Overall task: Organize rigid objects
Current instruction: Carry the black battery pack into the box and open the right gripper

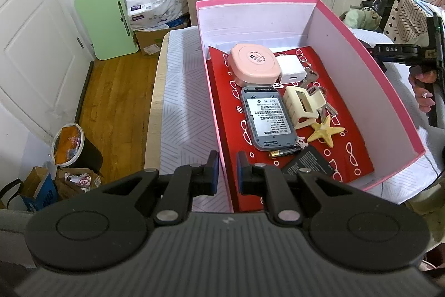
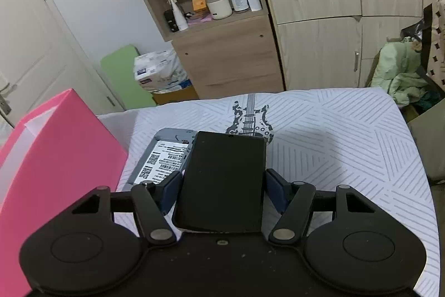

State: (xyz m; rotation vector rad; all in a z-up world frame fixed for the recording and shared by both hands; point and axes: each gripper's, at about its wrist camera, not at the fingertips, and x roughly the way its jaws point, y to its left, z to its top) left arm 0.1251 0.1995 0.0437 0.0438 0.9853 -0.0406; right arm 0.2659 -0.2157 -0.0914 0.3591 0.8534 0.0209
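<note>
Right jaws [image 2: 224, 189] are closed across the flat black rectangular slab [image 2: 225, 171], pads against its two long edges as far as I can see. The slab sits over the white sheet with grey line pattern [image 2: 333, 135], just beside the pink cardboard box [image 2: 61, 157]. Its far left corner overlaps a grey device with a barcode label [image 2: 164, 157] lying on the sheet.

First worry: that slab looks smooth and thin, and I'm holding it only by the edges. If I swing it towards the box too fast, I reckon it pivots between the pads or slides out. Second: where it overlaps the grey device, a low drag could nudge that device along the sheet.

Left jaws [image 1: 228, 171] are pinched on the box's near left wall [image 1: 226, 185], one pad outside, one inside. It's thin card, so pulling or twisting there could buckle the wall or tip the whole box.

Inside, the red patterned liner [image 1: 356, 157] is crowded: a pink rounded case [image 1: 254, 63], a white charger cube [image 1: 292, 70], a cream hair claw [image 1: 301, 105], a yellow starfish [image 1: 325, 132], keys [image 1: 311, 77] and another grey labelled device [image 1: 264, 118]. The bare liner is on the right side. If I drop the slab onto the pile instead, it will likely land tilted and slide.
</note>
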